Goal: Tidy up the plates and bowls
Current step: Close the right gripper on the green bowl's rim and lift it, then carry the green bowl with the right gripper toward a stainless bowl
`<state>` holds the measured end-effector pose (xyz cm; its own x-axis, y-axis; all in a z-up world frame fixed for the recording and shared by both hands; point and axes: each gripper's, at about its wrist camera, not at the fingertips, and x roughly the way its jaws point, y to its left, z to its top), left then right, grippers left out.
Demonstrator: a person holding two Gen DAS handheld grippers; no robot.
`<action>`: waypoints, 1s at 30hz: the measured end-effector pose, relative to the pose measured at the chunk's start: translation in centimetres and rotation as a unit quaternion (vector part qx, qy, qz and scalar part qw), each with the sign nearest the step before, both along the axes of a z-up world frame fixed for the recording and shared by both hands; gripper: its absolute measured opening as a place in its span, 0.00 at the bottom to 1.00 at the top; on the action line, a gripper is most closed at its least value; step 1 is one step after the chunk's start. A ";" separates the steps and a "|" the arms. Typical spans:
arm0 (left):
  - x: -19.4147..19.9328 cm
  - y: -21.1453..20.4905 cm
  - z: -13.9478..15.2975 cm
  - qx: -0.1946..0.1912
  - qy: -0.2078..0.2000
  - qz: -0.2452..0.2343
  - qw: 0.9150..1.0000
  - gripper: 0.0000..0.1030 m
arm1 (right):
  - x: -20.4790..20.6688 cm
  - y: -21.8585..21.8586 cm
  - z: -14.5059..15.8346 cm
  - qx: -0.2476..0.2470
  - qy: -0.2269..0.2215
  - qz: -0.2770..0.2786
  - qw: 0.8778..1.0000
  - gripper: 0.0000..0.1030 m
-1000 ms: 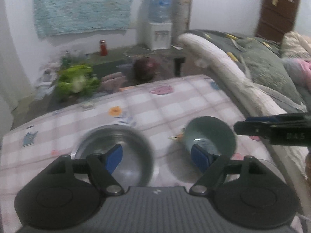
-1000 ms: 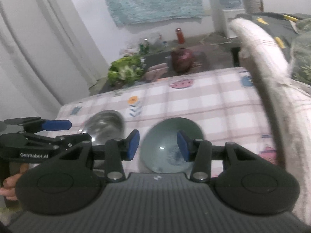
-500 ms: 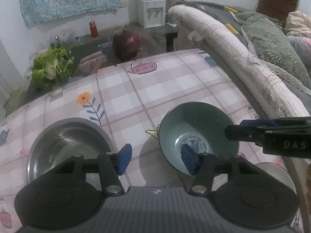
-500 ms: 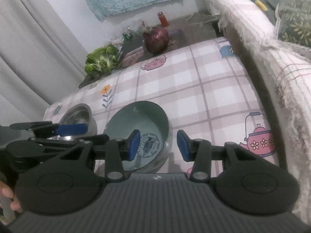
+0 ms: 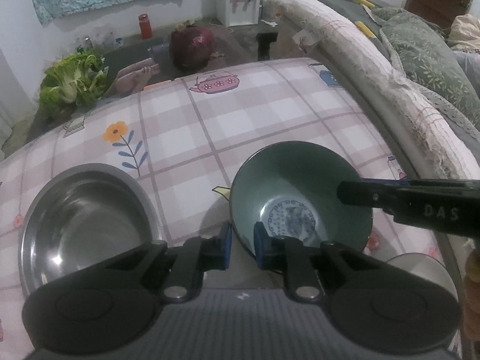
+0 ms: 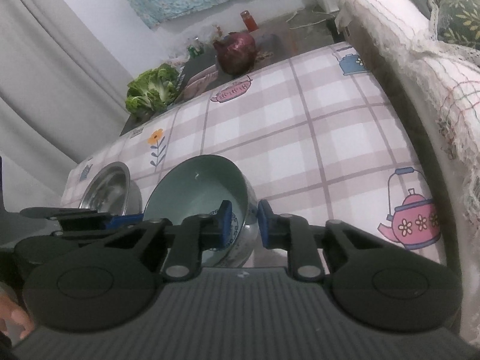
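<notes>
A green bowl [image 5: 300,192] with a blue pattern inside sits on the checked tablecloth [image 5: 240,120], right of a steel bowl [image 5: 81,219]. My left gripper [image 5: 241,247] is shut on the green bowl's near left rim, one pad inside and one outside. My right gripper [image 6: 243,225] is shut on the same bowl's [image 6: 195,186] right rim; it shows from the side in the left wrist view [image 5: 420,201]. The steel bowl [image 6: 111,186] lies left of it in the right wrist view, with the left gripper [image 6: 87,219] in front.
A pale sofa arm [image 5: 375,75] runs along the table's right edge. Beyond the far edge lie a leafy cabbage [image 5: 72,84] and a red cabbage [image 5: 192,45]. A white round object [image 5: 420,270] sits at the near right.
Both grippers moved in on the green bowl and closed their jaws on its rim, the left on the left side, the right on the right side.
</notes>
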<state>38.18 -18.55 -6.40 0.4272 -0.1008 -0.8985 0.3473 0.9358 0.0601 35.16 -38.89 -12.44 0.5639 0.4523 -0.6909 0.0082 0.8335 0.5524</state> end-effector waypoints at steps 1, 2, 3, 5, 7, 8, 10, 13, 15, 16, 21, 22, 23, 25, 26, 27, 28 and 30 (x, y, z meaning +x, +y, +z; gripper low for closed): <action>0.0 0.0 0.0 0.000 0.000 0.000 1.000 0.16 | 0.0 0.0 0.0 -0.001 0.000 0.000 1.000 0.17; -0.1 0.0 0.1 -0.001 0.001 0.002 1.000 0.16 | 0.0 0.1 0.0 -0.002 0.000 0.000 1.000 0.17; -0.1 0.1 0.1 0.000 0.003 0.003 1.000 0.16 | 0.0 0.2 0.0 -0.003 -0.001 0.001 1.000 0.17; -0.5 0.2 0.2 0.003 0.005 0.003 1.000 0.16 | 0.0 0.2 -0.1 0.002 0.001 0.003 1.000 0.17; -0.9 0.6 0.4 0.005 0.007 0.002 1.000 0.17 | -0.1 0.3 -0.1 0.005 0.003 0.008 1.000 0.17; -1.3 0.8 0.4 0.006 0.008 0.001 1.000 0.17 | -0.2 0.5 -0.1 0.005 0.003 0.013 1.000 0.17; -1.7 1.1 0.5 0.007 0.009 -0.002 1.000 0.17 | -0.3 0.8 -0.1 0.003 0.001 0.023 1.000 0.17; -1.7 1.3 0.5 0.005 0.011 -0.002 1.000 0.18 | -0.3 1.0 -0.1 0.003 0.000 0.029 1.000 0.17; -1.4 1.2 0.3 0.007 0.017 0.003 1.000 0.18 | -0.3 1.0 -0.2 0.009 0.004 0.027 1.000 0.17; -1.3 1.1 0.1 0.010 0.019 0.004 1.000 0.18 | -0.2 1.0 -0.3 0.015 0.008 0.025 1.000 0.17; -0.7 0.6 -1.2 0.020 0.029 0.009 0.999 0.20 | 0.2 1.1 -1.2 0.022 0.027 0.025 0.999 0.17; -0.6 0.6 -1.4 0.023 0.029 0.009 0.999 0.20 | 0.3 1.2 -1.4 0.023 0.028 0.026 0.999 0.17; -0.6 0.5 -1.5 0.027 0.029 0.008 0.999 0.19 | 0.4 1.2 -1.5 0.024 0.030 0.028 0.999 0.17; -0.5 0.3 -1.7 0.029 0.028 0.007 0.999 0.20 | 0.5 1.4 -1.5 0.020 0.031 0.031 0.999 0.17; -0.5 0.3 -1.7 0.031 0.028 0.008 0.999 0.20 | 0.6 1.5 -1.5 0.017 0.031 0.033 0.999 0.17; -0.4 0.2 -1.7 0.031 0.028 0.009 0.999 0.20 | 0.7 1.6 -1.5 0.014 0.030 0.035 0.999 0.17; -0.4 0.3 -1.7 0.030 0.028 0.009 0.999 0.20 | 0.7 1.7 -1.5 0.012 0.029 0.036 0.999 0.17; -0.3 0.3 -1.8 0.026 0.029 0.011 0.999 0.20 | 0.7 1.8 -1.6 0.010 0.028 0.037 0.999 0.17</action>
<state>37.87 -18.20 -8.16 0.3754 -0.0436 -0.9258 0.3305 0.9395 0.0898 35.85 -37.10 -14.03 0.4895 0.5056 -0.7105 -0.0228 0.8219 0.5692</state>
